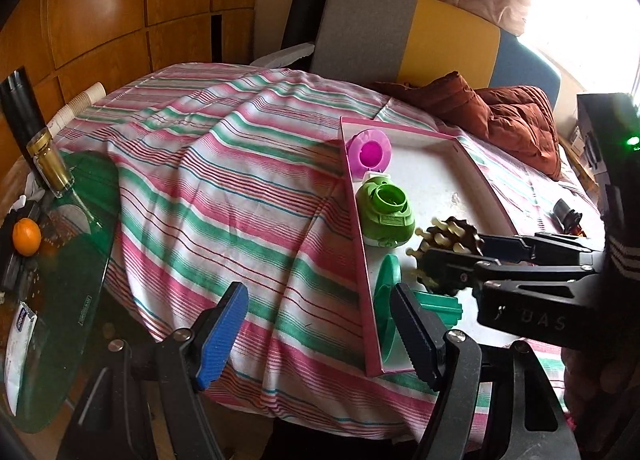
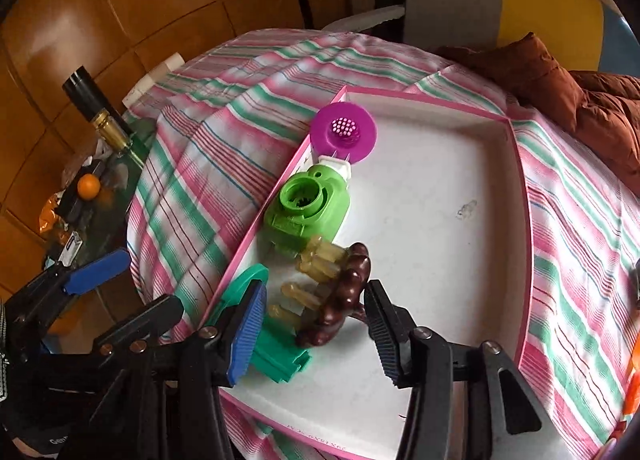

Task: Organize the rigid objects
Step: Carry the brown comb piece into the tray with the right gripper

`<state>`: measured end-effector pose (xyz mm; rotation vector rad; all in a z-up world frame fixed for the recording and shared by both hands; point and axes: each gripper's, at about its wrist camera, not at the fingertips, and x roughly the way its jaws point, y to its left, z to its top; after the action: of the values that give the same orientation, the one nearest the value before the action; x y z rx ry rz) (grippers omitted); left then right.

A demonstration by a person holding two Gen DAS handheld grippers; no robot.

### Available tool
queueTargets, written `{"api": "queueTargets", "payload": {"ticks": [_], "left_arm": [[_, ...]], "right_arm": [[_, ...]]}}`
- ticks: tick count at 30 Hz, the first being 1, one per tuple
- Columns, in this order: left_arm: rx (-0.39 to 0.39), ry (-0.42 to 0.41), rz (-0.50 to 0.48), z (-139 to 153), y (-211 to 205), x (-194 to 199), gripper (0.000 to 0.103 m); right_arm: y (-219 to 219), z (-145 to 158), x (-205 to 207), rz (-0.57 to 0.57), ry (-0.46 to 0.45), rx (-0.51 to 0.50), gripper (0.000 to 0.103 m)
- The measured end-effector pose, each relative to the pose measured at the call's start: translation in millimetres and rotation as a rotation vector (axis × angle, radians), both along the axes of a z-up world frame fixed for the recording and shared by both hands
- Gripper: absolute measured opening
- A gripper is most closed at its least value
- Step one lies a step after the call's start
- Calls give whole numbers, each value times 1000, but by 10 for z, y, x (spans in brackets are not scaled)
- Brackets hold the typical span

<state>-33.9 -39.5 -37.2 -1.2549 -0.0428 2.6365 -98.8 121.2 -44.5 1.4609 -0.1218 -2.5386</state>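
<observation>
A pink-rimmed white tray (image 2: 516, 164) lies on the striped cloth; it also shows in the left wrist view (image 1: 472, 148). Along its left wall lie a purple strainer disc (image 2: 344, 132) (image 1: 368, 150), a green camera-shaped toy (image 2: 308, 208) (image 1: 386, 216), a brown massage brush with pale pegs (image 2: 340, 296) (image 1: 448, 248) and a teal plastic piece (image 2: 276, 352) (image 1: 388, 288). My right gripper (image 2: 316, 328) is open, its jaws on either side of the brush. My left gripper (image 1: 320, 336) is open and empty over the cloth left of the tray.
A glass side table (image 1: 64, 244) at left holds a gold-capped bottle (image 1: 48, 164), an orange (image 1: 26, 236) and clutter. A rust-brown quilted jacket (image 1: 512, 116) lies behind the tray. A small black object (image 1: 566, 212) sits right of the tray. A grey-and-yellow chair (image 1: 404, 32) stands behind.
</observation>
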Motion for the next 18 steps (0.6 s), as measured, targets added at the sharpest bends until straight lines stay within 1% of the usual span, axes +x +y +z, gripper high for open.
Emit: {"api": "queueTargets", "payload": {"ticks": [8, 18], "left_arm": [[-2, 12, 2, 52, -14, 19, 74], [-18, 54, -22, 188, 59, 88, 74]], "right_arm": [[51, 183, 160, -14, 59, 11, 58], [186, 390, 338, -58, 122, 29, 58]]}}
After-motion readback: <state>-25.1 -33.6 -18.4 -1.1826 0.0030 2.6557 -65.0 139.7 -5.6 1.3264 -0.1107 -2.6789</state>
